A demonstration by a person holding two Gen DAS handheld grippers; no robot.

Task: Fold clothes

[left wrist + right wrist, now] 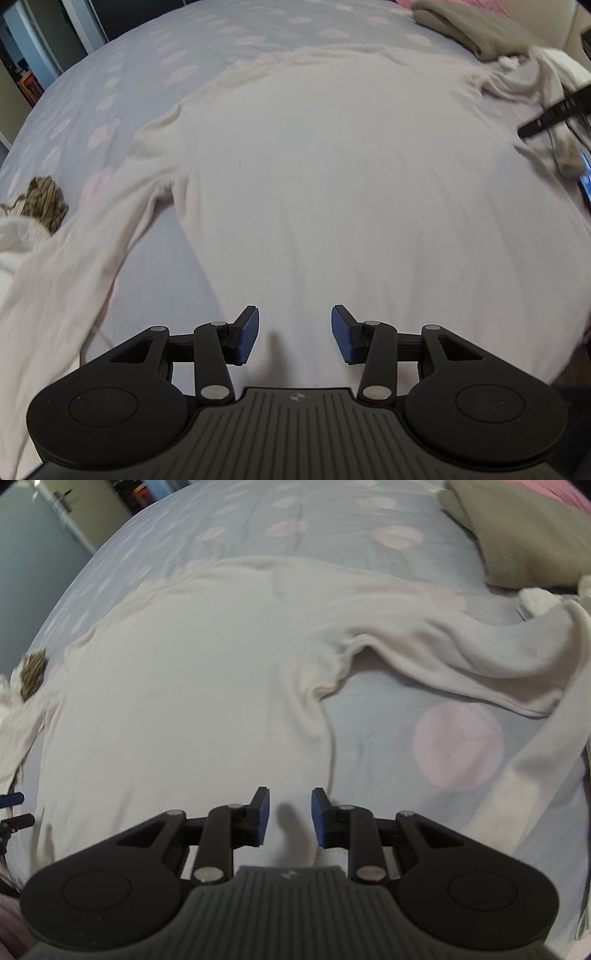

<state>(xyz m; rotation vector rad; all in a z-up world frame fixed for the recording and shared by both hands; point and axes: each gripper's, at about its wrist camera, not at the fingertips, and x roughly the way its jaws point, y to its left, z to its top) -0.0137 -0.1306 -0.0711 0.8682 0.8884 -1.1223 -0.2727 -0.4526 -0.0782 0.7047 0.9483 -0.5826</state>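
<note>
Both hand-held grippers, left hand-held gripper (295, 334) and right hand-held gripper (290, 818), hover parted and empty. We see the white shirt (332, 184) flat mid-bed (155, 55); a shallow pinch risks dragging its sleeve (461, 664) askew.

Sweater sleeve (546, 775) cut by frame edge — brown item (44, 201) blurred.

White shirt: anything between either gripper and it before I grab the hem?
Nothing visible. The white shirt lies flat on the bedspread, bare under the open left gripper and right gripper.
</note>
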